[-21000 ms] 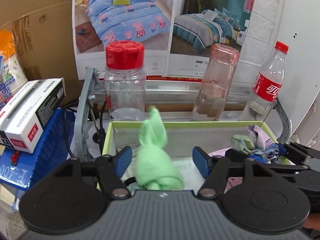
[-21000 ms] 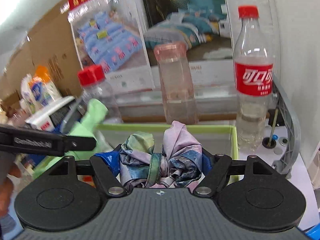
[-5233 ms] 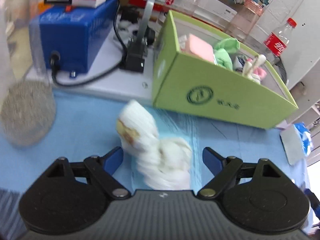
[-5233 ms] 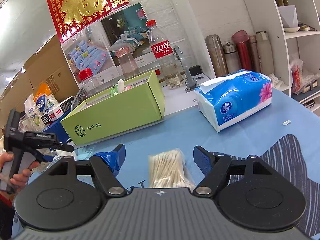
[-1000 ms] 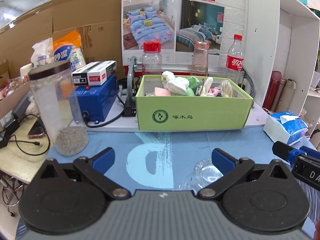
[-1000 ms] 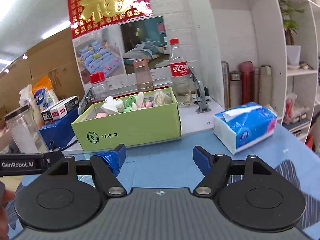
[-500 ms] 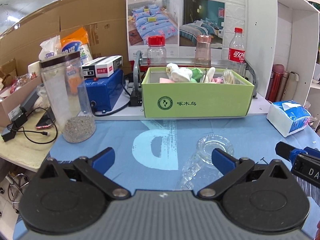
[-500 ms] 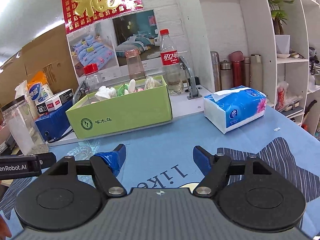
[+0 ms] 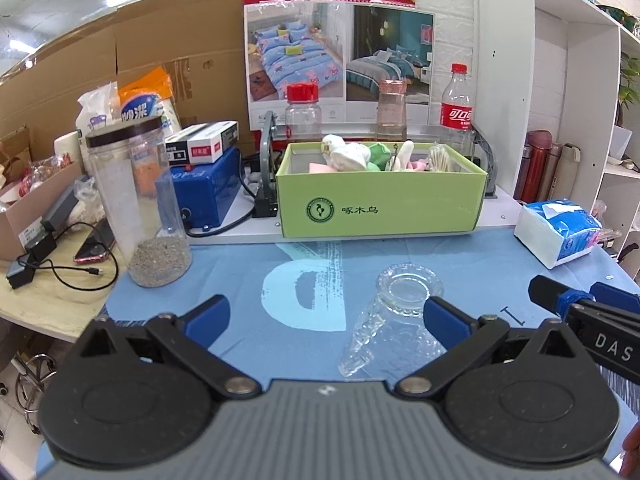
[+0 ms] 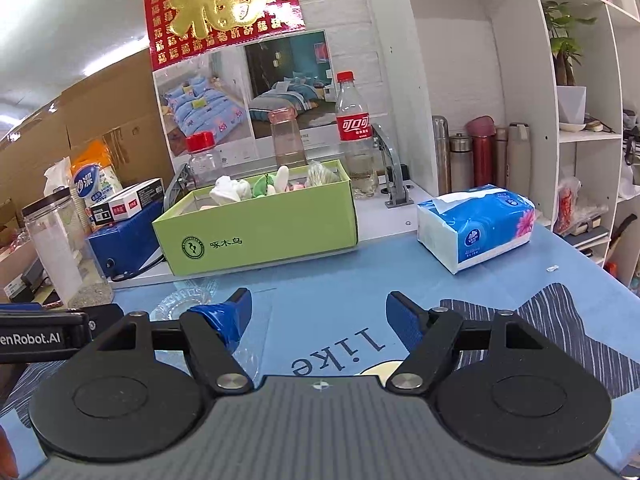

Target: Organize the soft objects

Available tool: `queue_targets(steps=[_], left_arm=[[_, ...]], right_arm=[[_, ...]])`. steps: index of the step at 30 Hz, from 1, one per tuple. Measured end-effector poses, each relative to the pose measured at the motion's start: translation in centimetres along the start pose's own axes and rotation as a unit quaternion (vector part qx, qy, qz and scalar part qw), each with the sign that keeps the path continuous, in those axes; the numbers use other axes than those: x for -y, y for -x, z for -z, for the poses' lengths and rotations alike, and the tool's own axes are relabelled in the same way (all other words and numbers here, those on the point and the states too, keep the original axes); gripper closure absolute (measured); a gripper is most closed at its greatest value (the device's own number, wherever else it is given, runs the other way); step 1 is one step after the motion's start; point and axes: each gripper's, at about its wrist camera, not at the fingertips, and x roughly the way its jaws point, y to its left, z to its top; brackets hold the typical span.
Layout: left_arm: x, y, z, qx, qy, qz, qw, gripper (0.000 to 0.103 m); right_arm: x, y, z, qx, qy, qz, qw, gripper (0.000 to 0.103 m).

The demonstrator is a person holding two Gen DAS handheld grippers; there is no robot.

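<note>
The green box (image 9: 380,208), printed with a bird emblem and "啄木鸟", stands at the back edge of the blue cloth (image 9: 248,280) and holds the soft objects (image 9: 348,154). A red-labelled "可口可乐" bottle (image 9: 456,108) stands behind its right corner; a blue tissue pack (image 9: 558,230) lies at the cloth's right edge. A clear glass dish (image 9: 408,288) lies before the left gripper (image 9: 320,314). Left gripper and right gripper (image 10: 318,312) both stand wide, holding nothing; "enRobot.AI" reads on the left gripper's body.

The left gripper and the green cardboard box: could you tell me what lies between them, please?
A clear glass cup, tipped on its side on the blue cloth, seen in the left wrist view.
</note>
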Motion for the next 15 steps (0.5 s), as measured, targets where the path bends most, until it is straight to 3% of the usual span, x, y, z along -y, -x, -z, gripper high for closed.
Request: queue_targets(steps=[15], left_arm=[[-0.3,5.2,-0.2,0.052,0.009,0.033,0.9980,0.000]], right_arm=[[-1.0,4.1,-0.6,0.036,0.018,-0.001,0.999,0.042]])
